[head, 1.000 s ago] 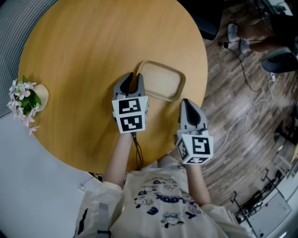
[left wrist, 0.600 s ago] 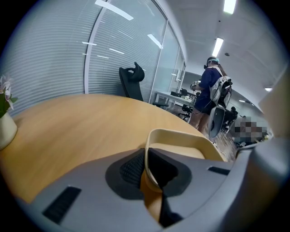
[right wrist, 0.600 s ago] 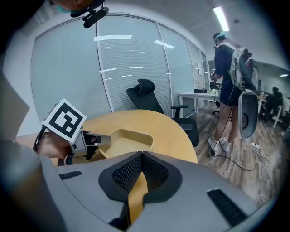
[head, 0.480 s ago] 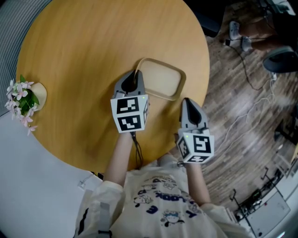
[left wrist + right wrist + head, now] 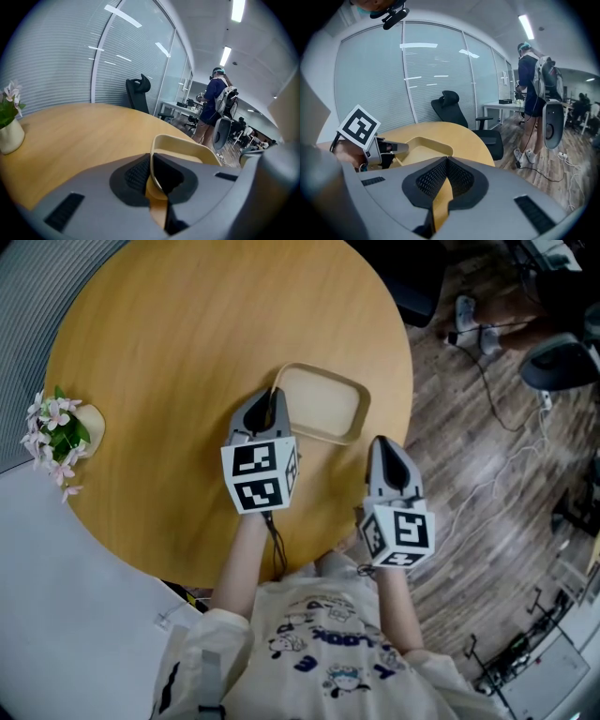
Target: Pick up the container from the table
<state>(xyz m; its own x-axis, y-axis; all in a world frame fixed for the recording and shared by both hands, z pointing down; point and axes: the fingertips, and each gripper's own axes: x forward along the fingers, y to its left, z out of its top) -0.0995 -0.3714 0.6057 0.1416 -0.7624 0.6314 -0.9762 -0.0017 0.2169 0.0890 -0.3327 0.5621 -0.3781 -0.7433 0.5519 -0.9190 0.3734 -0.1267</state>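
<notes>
A shallow tan container [image 5: 323,404] with rounded corners lies on the round wooden table [image 5: 187,334] near its right edge. My left gripper [image 5: 272,399] is shut on the container's near-left rim. In the left gripper view that rim [image 5: 187,147] runs down between the dark pads of the left gripper [image 5: 151,168]. My right gripper [image 5: 382,446] hovers at the table's near-right edge, apart from the container, shut on nothing. The right gripper view shows its closed pads [image 5: 446,161], with the container [image 5: 423,145] and the left gripper [image 5: 389,149] beyond them.
A small pot of pink flowers [image 5: 61,432] stands at the table's left edge. To the right the wooden floor [image 5: 487,474] holds cables and chair bases. A black office chair [image 5: 459,112] stands past the table. A person [image 5: 532,84] stands further off.
Both grippers and the container keep nearly the same places. The head view has shifted slightly, and the flower pot sits a little further right in it.
</notes>
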